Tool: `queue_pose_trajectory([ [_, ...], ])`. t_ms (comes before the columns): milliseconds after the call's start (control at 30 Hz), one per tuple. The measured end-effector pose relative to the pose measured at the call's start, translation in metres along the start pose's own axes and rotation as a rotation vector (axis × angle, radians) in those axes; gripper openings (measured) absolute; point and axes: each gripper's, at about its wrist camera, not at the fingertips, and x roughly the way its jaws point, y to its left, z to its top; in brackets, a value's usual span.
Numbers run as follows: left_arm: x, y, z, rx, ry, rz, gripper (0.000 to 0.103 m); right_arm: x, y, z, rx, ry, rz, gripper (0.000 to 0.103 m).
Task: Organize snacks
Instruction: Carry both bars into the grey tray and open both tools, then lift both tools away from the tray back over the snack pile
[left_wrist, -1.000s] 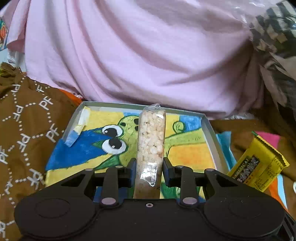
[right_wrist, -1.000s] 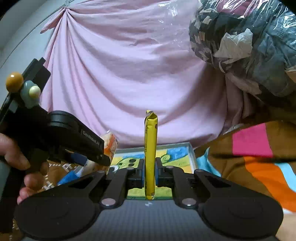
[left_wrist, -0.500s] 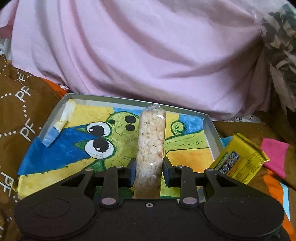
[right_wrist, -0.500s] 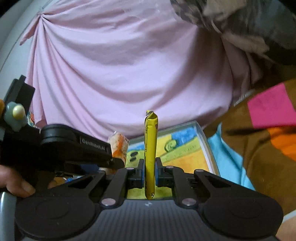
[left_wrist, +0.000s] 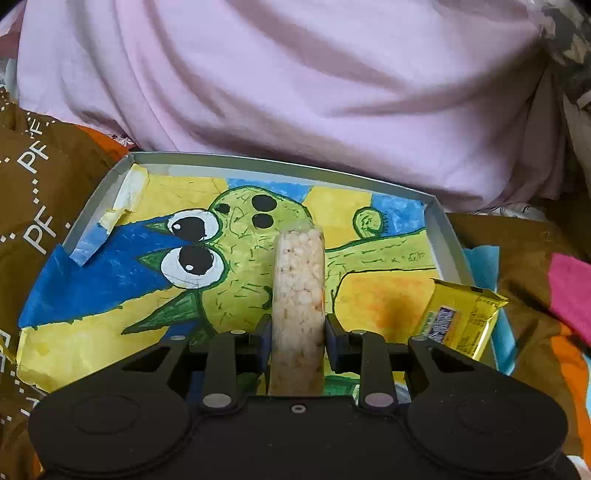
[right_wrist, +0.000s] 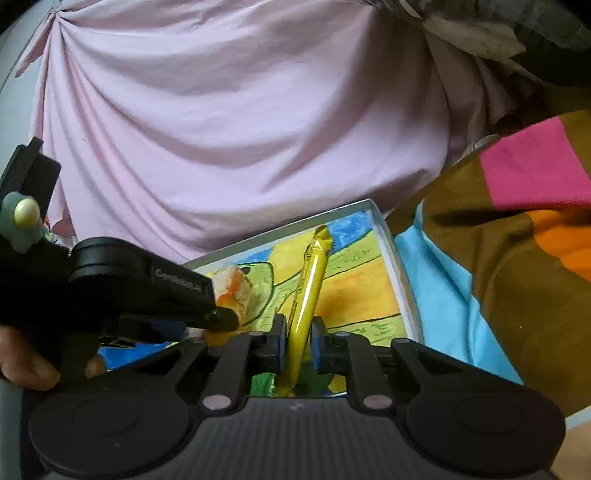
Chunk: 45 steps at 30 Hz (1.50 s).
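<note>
Left wrist view: your left gripper (left_wrist: 298, 328) has its jaws closed on the puffed-rice bar (left_wrist: 298, 288), which stands forward between them in its clear wrapper, out over the painted floor of the shallow tray (left_wrist: 439, 236). To the right of the jaws the yellow snack packet (left_wrist: 461, 321) leans over the tray's right wall. The tray rests on a brown patterned blanket (left_wrist: 33, 192), with a pink cloth (left_wrist: 295, 92) bunched beyond its far wall. Right wrist view: your right gripper (right_wrist: 298, 341) has just been opening its jaws, and the yellow snack packet (right_wrist: 308, 295) is between them, seen edge-on and tilted to the right; the pads appear to have let it go, though contact on the left pad cannot be ruled out. The packet's far end reaches over the tray (right_wrist: 391, 251) near its right wall. To the left of the jaws the left gripper (right_wrist: 221, 314) shows from the side with the puffed-rice bar (right_wrist: 234, 286) poking out ahead of it, and a hand (right_wrist: 26, 365) grips its handle. To finish this step well, judge that the packet is best released low and fully inside the wall, so that it falls flat and does not hang on the rim. Open the right jaws wider before drawing back, lest a pad drag the wrapper. Then lower the bar to the tray floor, parallel to the packet and well left of it, and release only once it lies flat.
</note>
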Motion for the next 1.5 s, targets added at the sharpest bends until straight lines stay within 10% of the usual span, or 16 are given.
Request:
queue_pose_trajectory([
  [200,0.0,0.001,0.0,-0.004,0.003,-0.002,0.033,0.003,-0.001,0.0,-0.012,0.025,-0.05,0.026],
  [567,-0.028,0.009,-0.004,-0.035,-0.071,0.003,0.079,-0.003,0.013,0.006,-0.12,0.052,-0.073,0.082],
  [867,-0.081,0.019,-0.014,-0.005,-0.195,0.003,0.1,-0.04,0.037,0.007,-0.227,-0.023,-0.112,0.1],
  [1500,-0.209,0.071,-0.08,0.062,-0.349,0.064,0.102,-0.166,0.091,-0.007,-0.291,-0.249,-0.145,0.103],
])
